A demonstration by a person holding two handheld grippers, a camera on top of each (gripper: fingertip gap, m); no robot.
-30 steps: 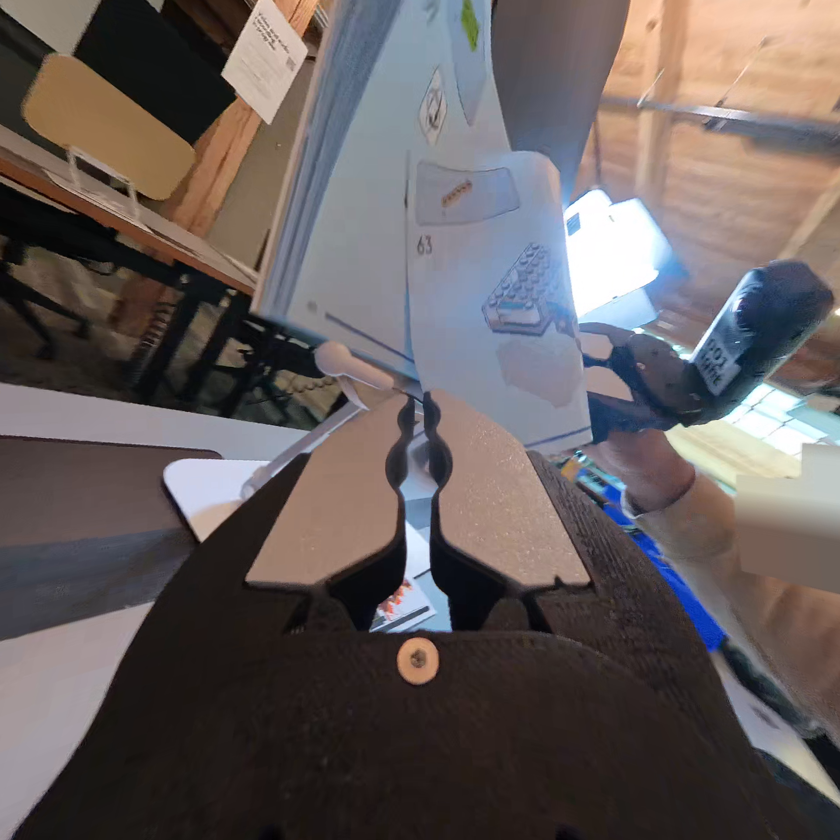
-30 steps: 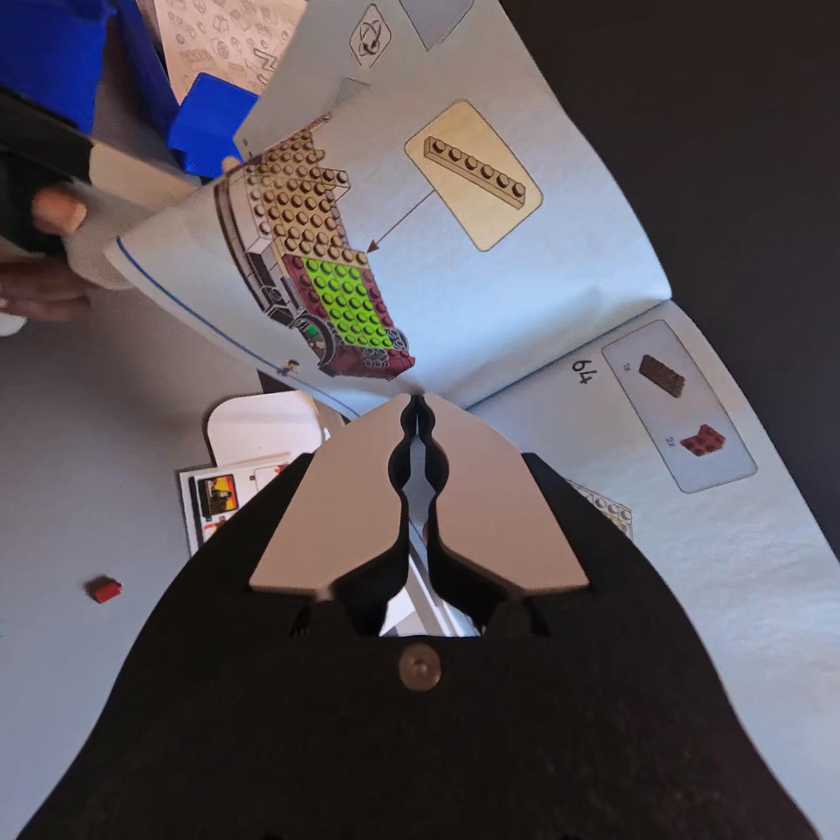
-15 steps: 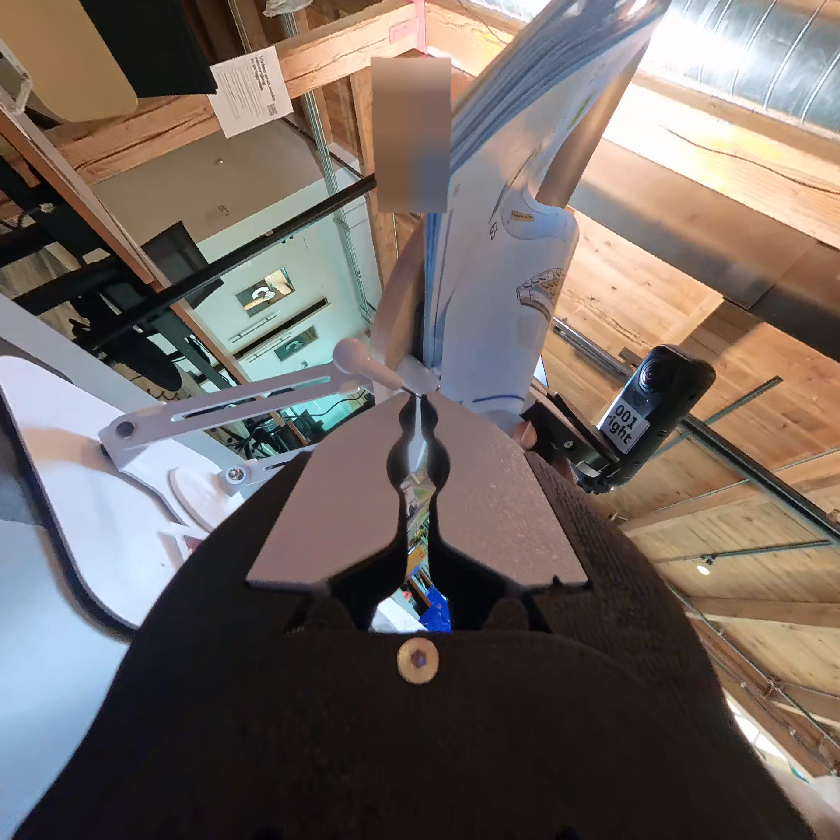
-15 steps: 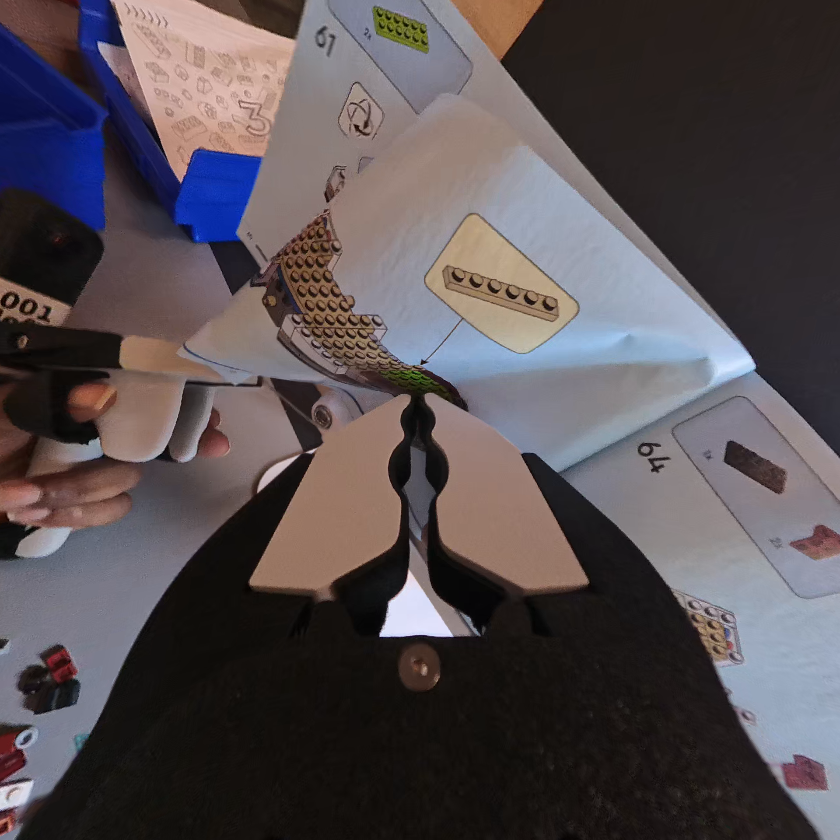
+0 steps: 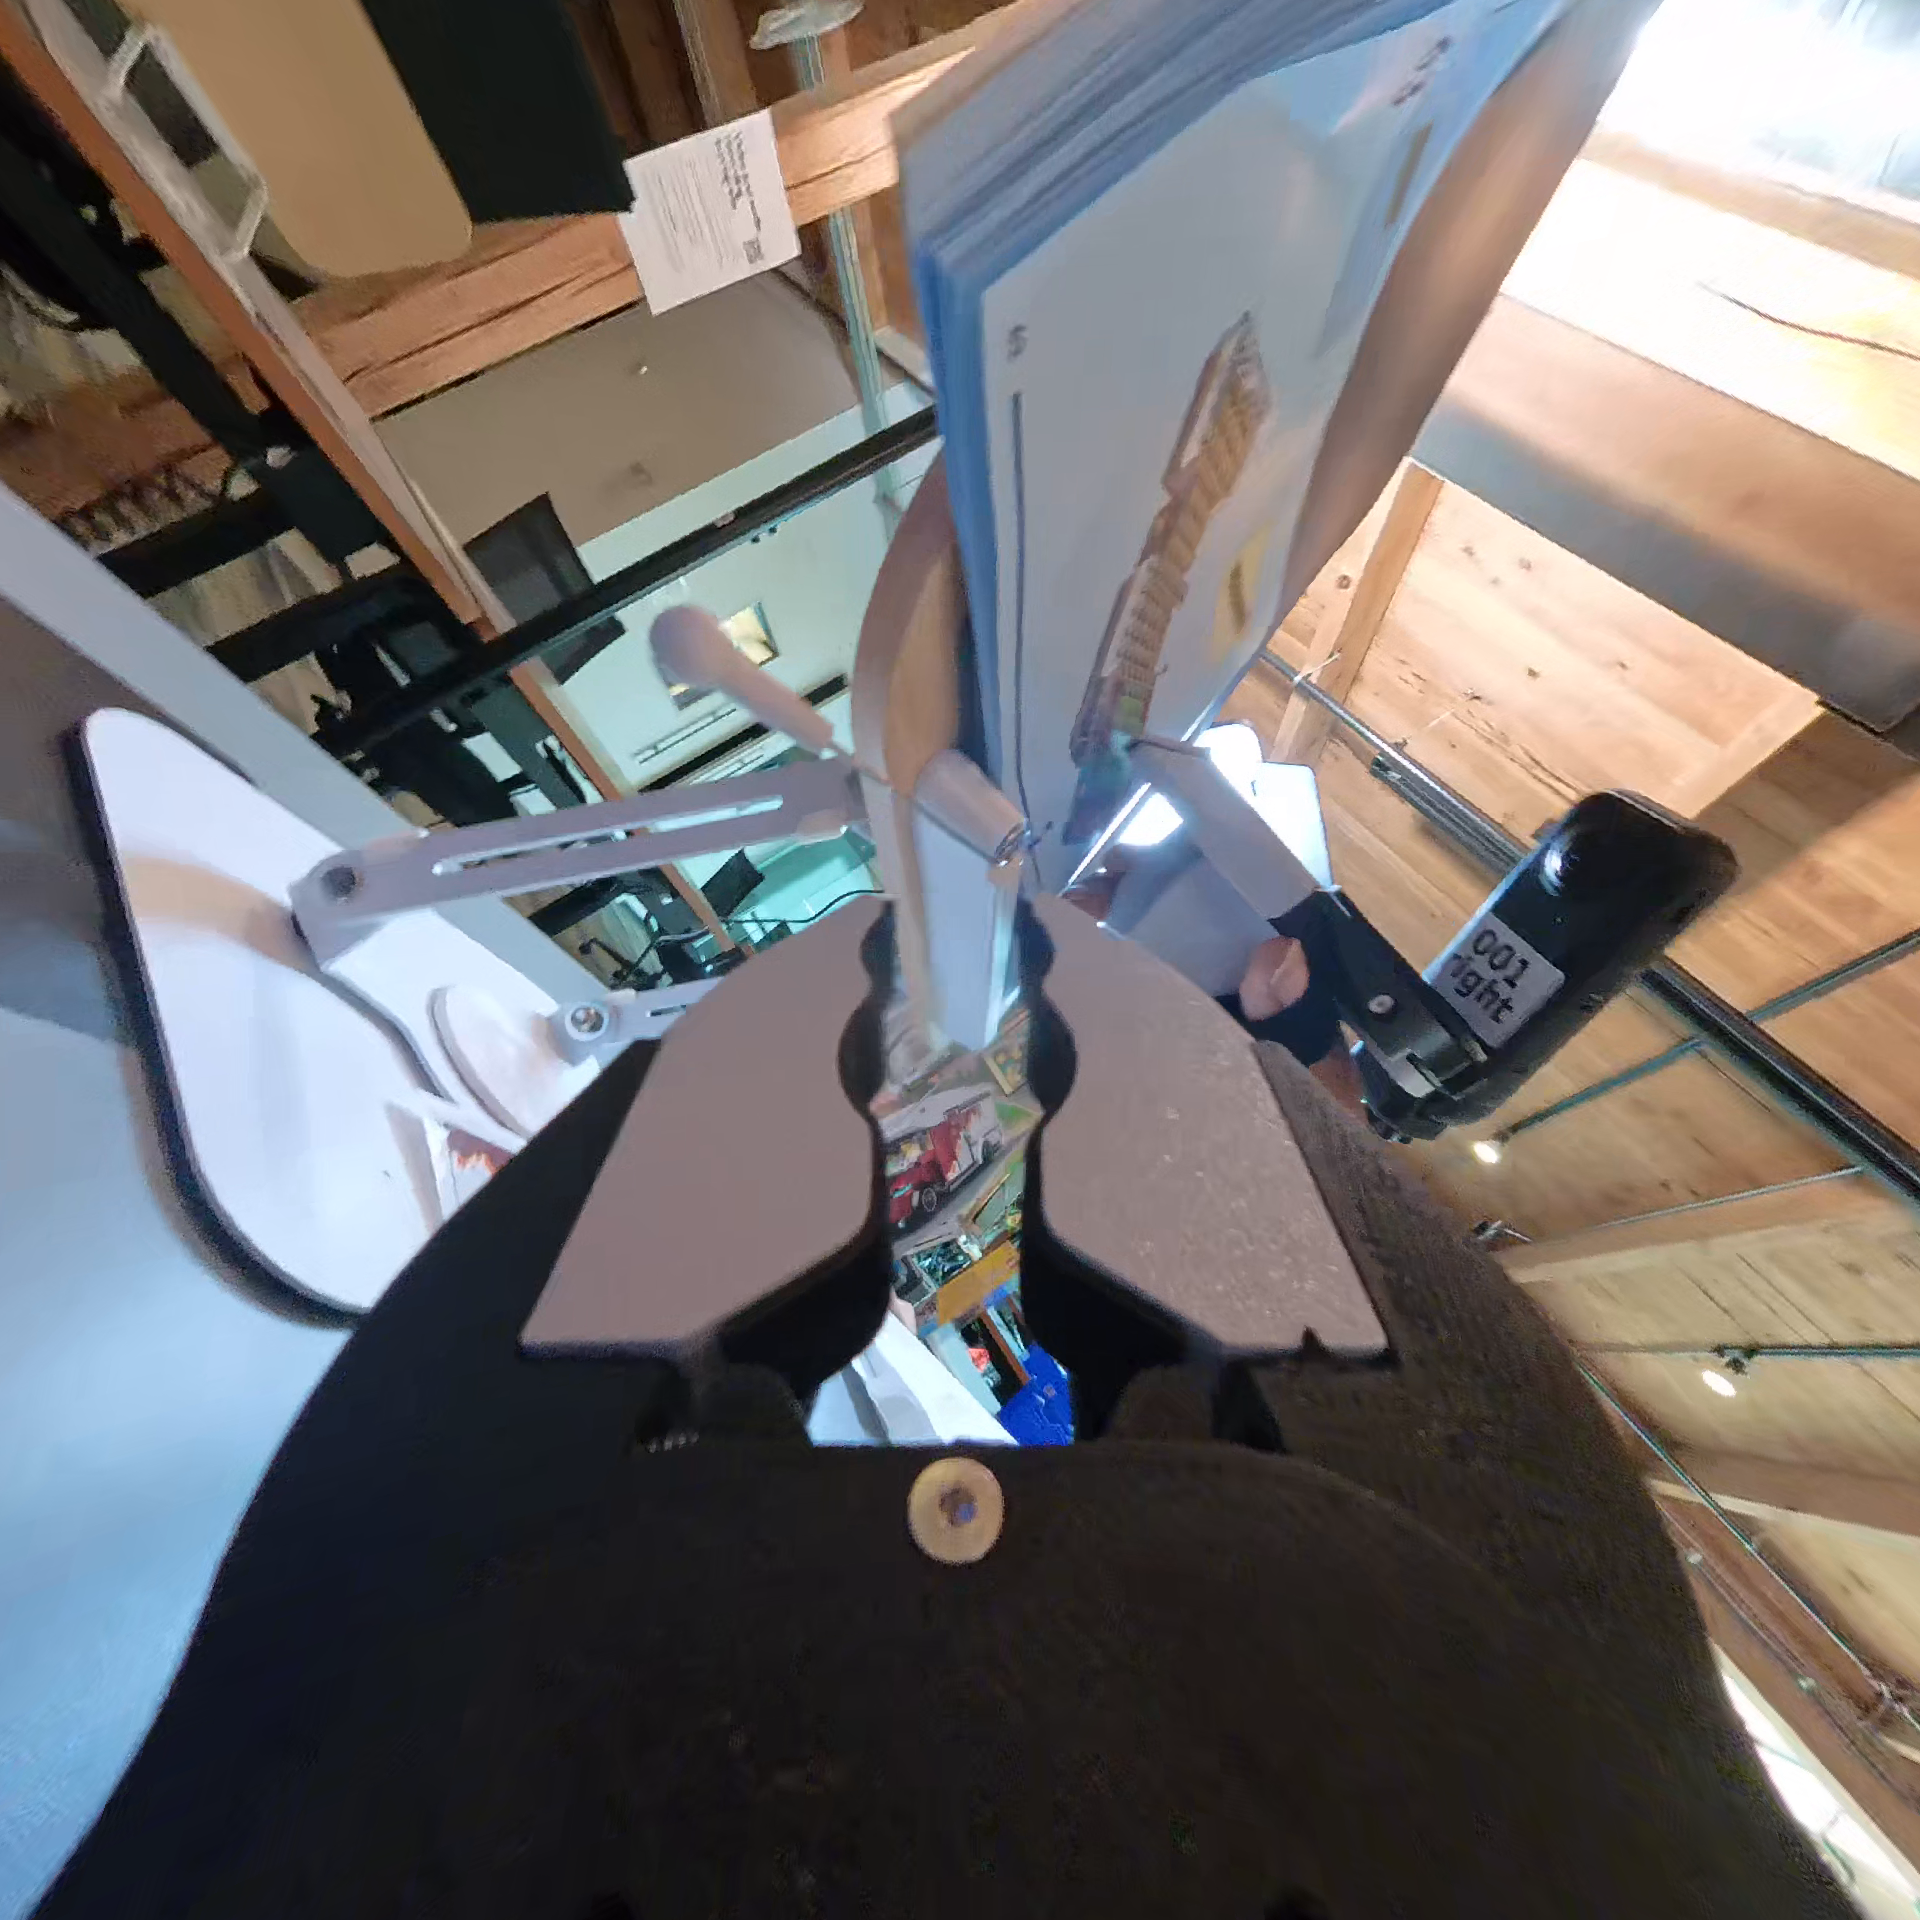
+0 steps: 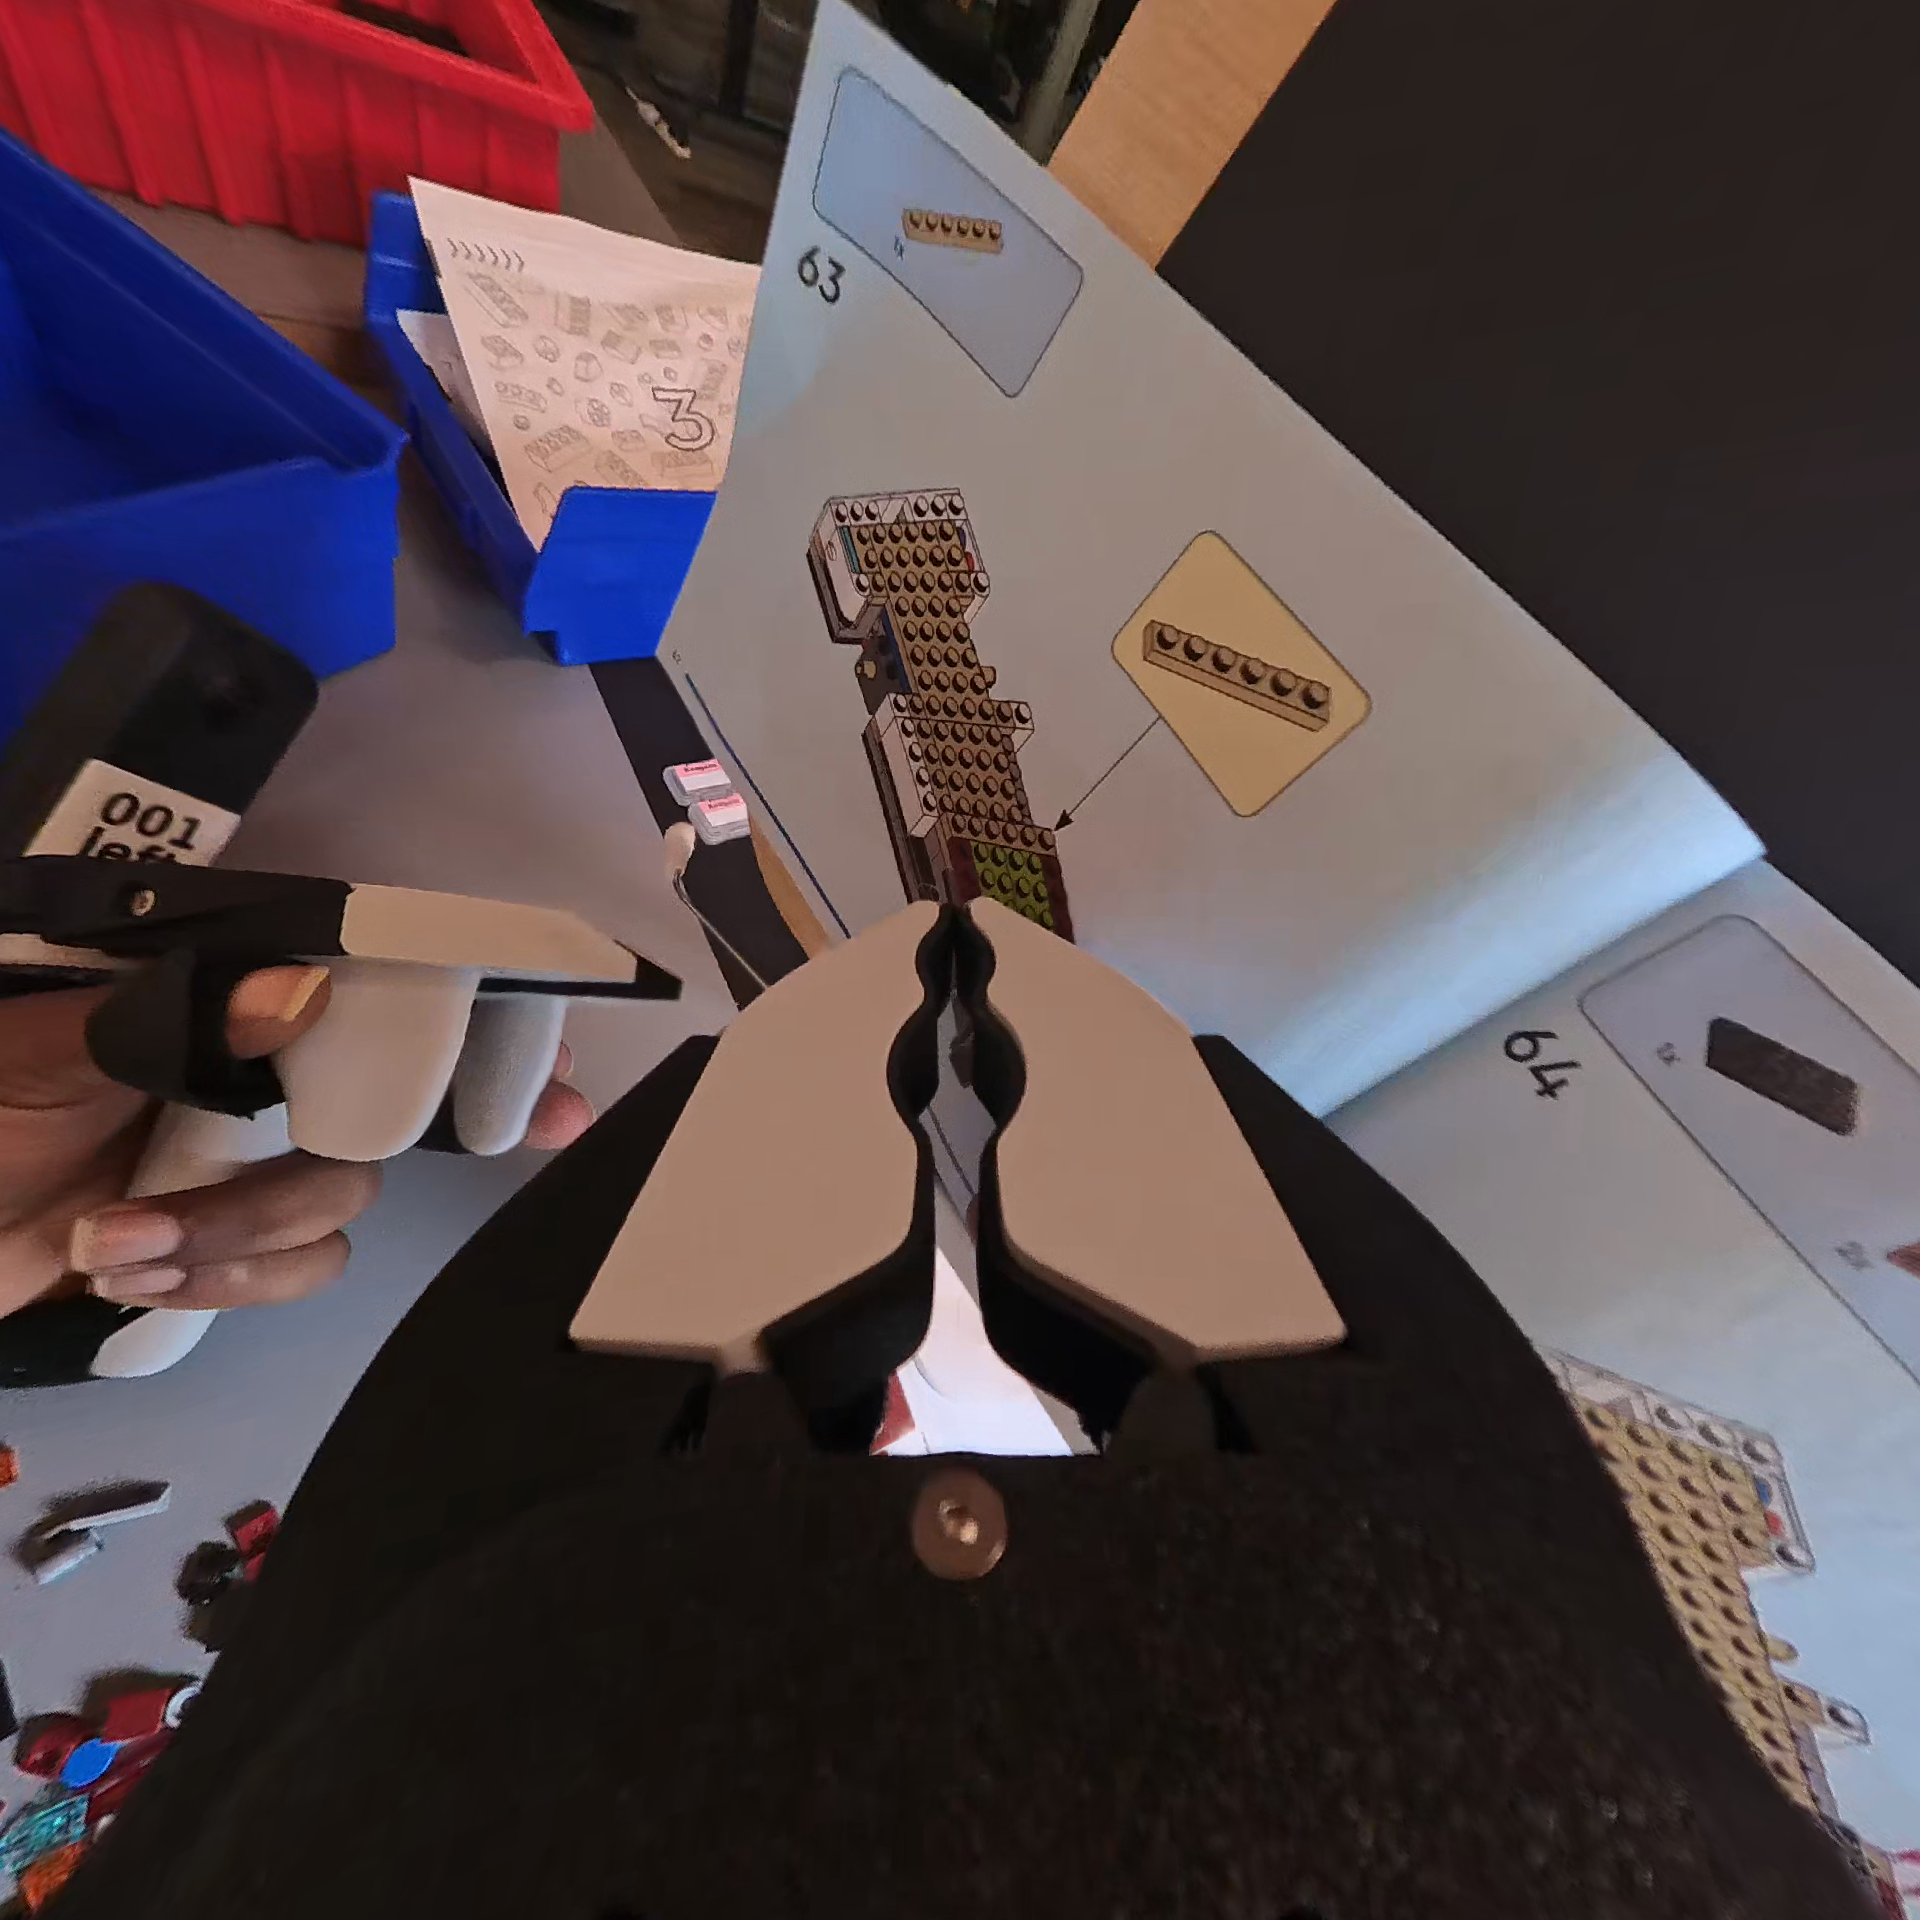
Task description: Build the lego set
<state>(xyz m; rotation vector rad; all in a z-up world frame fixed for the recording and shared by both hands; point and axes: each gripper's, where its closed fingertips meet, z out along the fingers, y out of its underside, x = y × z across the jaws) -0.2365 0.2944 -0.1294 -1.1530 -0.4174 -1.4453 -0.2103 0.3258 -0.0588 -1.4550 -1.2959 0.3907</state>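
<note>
Right gripper [image 6: 954, 914]: your fingers are pressed together on the lower edge of the lifted page [image 6: 1195, 468], centre frame. The pinch sits just under the printed brick model. The left wrist view agrees, with the fingertips closed on that same edge, centre right.

The page stands up from the instruction booklet [image 6: 1558, 1195], whose other leaf lies flat at lower right.

Left gripper [image 5: 951, 935]: the fingers are spread. A pale bar [image 5: 961, 914] of the metal stand arm [image 5: 582, 842] stands between them, with a dark gap on its left side, so nothing is gripped. In the right wrist view this gripper sits at mid left, in your hand [image 6: 156, 1195], with its tips just beside the page's left edge and apart from it.

Surroundings, right wrist view:
- blue bins [image 6: 208, 488], upper left
- red bin [image 6: 312, 83] behind them
- printed sheet [image 6: 603, 364] propped in a bin
- loose bricks [image 6: 104, 1714] on the grey table [image 6: 468, 748], lower left

Handling, as a judgement: the paper is thin and you have it by a narrow bite at one edge. Move the right gripper along the page's natural arc about the spine, not straight out, or the sheet may crease or tear at the fold. Watch that the open left fingers don't snag the stand arm.
</note>
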